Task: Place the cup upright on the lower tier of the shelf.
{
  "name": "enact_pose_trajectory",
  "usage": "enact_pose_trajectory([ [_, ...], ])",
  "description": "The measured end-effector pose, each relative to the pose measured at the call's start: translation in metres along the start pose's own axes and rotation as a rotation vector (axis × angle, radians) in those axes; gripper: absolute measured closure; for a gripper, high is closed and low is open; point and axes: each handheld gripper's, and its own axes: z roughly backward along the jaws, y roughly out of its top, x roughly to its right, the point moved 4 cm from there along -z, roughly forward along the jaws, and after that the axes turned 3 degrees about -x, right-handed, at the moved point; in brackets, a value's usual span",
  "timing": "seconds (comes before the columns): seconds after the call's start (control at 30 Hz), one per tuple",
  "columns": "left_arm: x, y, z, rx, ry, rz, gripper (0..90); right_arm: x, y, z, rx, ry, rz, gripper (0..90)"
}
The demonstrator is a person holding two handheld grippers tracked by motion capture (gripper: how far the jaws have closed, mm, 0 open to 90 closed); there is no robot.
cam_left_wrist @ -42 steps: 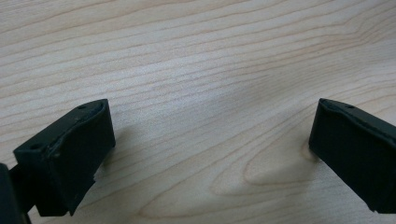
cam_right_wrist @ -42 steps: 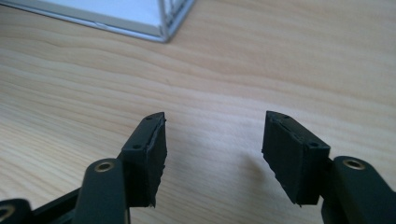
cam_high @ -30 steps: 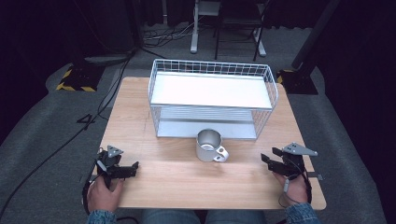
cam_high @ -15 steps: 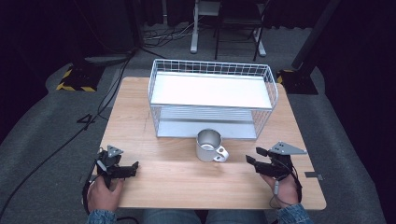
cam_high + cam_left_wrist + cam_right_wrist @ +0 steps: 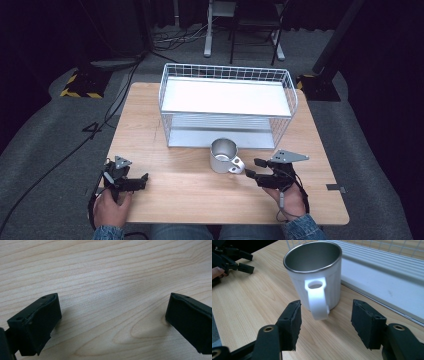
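One mug (image 5: 315,277) stands upright on the surface (image 5: 200,200) before the rack (image 5: 227,107), its handle (image 5: 318,298) facing the open right hand-held gripper (image 5: 325,323) just short of it.

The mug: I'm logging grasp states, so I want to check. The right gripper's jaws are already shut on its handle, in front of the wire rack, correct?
Not shut. The right gripper view shows the right gripper open, its jaws standing either side of the mug handle without touching it. The mug does stand in front of the wire rack.
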Motion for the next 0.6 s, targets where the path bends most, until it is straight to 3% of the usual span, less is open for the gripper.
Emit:
enact_pose_trajectory([
  [0.27,0.000,0.000,0.000,0.000,0.000,0.000,0.5,-0.007,0.004,-0.015,-0.015,0.009,0.026,45.7],
  [0.4,0.000,0.000,0.000,0.000,0.000,0.000,0.5,-0.009,0.004,-0.029,-0.046,-0.009,0.050,53.9],
  [0.6,0.000,0.000,0.000,0.000,0.000,0.000,0.5,-0.008,0.004,-0.035,-0.053,-0.026,0.056,61.7],
])
